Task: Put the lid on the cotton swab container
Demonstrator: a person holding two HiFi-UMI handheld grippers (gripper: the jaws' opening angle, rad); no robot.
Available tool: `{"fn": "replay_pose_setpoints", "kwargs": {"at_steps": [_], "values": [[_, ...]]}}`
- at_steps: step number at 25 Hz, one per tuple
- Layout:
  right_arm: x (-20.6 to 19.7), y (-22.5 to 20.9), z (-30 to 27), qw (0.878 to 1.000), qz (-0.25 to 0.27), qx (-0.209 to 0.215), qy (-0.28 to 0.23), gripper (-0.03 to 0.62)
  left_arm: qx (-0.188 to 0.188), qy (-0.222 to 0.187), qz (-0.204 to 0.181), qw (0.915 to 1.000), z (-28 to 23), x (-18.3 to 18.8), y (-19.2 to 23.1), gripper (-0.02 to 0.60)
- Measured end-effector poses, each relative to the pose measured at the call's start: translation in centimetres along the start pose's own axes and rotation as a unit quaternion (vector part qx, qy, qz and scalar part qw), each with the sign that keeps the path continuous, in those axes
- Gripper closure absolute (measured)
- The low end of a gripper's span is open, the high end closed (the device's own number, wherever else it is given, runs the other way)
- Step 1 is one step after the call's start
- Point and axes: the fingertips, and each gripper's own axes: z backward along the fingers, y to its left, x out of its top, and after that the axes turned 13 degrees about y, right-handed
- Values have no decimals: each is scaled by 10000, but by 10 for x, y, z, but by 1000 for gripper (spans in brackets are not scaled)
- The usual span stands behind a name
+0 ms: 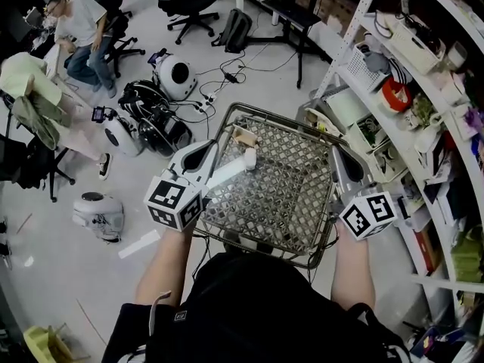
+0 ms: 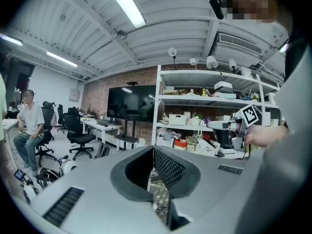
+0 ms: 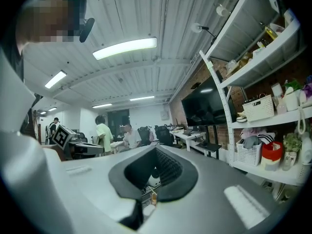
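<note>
A small white cotton swab container point(image 1: 249, 159) stands on the wire mesh top of a cart point(image 1: 299, 203), with a pale strip point(image 1: 227, 174) lying beside it. A small tan piece point(image 1: 243, 136) lies just beyond; whether it is the lid I cannot tell. My left gripper point(image 1: 207, 151) hovers over the cart's left edge, a short way left of the container, jaws together and empty point(image 2: 152, 150). My right gripper point(image 1: 336, 157) is held over the cart's right edge, also shut on nothing point(image 3: 155, 152). Both gripper views look out level over the room.
Metal shelving point(image 1: 408, 104) packed with boxes and baskets stands close on the right. Robot vacuums and cables point(image 1: 151, 119) litter the floor left of the cart. A seated person point(image 1: 83, 36) and office chairs are at the far left.
</note>
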Motion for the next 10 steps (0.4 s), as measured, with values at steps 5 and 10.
{"fn": "replay_pose_setpoints", "kwargs": {"at_steps": [5, 10], "values": [[-4, 4, -7, 9999, -40, 38, 107, 586, 7, 51, 27, 10000, 1, -4, 4, 575], [-7, 9, -15, 9998, -35, 35, 206, 586, 35, 56, 31, 10000, 2, -6, 11, 575]]}}
